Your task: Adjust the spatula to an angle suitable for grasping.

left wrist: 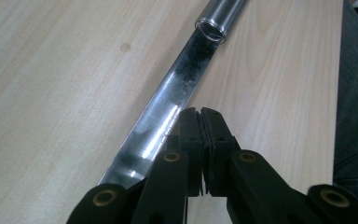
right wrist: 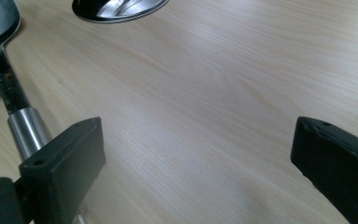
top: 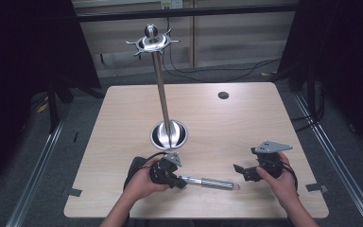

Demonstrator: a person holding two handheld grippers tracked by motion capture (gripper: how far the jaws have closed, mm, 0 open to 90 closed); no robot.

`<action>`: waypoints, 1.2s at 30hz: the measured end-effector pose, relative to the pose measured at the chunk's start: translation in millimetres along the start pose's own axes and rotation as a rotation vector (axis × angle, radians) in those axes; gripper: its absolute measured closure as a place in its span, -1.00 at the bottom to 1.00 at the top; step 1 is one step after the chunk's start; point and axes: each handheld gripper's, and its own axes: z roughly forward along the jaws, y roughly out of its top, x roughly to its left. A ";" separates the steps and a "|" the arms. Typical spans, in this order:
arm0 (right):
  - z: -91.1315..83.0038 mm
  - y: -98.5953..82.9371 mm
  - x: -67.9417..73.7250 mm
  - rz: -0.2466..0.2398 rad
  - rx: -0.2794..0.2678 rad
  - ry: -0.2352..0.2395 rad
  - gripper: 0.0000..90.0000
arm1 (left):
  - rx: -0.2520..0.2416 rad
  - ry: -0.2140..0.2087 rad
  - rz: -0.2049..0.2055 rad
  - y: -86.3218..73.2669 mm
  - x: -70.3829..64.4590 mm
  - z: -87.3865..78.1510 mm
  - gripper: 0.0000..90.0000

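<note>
High view: near the front edge of the pale wooden bench (top: 123, 123), a shiny steel utensil with a tubular handle (top: 208, 181) lies flat. The left claw (top: 178, 181) is closed beside its blade, touching it. The right claw (top: 242, 173) gapes open, holding nothing, just beyond the handle's end.

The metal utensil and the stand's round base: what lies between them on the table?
In the high view, the left hand-held gripper and bare table separate the metal utensil from the stand's round base.
</note>
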 end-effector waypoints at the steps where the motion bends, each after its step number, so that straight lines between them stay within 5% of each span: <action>1: -1.4 -0.6 -1.2 0.009 -0.002 -0.001 -0.94 | -0.001 0.000 0.001 0.5 1.8 -0.1 0.95; 17: -15.4 -9.1 -5.8 0.030 -0.010 -0.034 -0.94 | -0.018 0.035 -0.011 11.6 9.1 5.1 0.91; 21: -20.5 -12.1 -6.9 0.034 -0.013 -0.045 -0.94 | -0.005 0.064 0.017 15.6 12.5 5.6 0.91; 36: -25.7 -16.5 -7.7 0.038 -0.014 -0.054 -0.94 | -0.009 0.066 0.023 19.7 16.6 6.6 0.85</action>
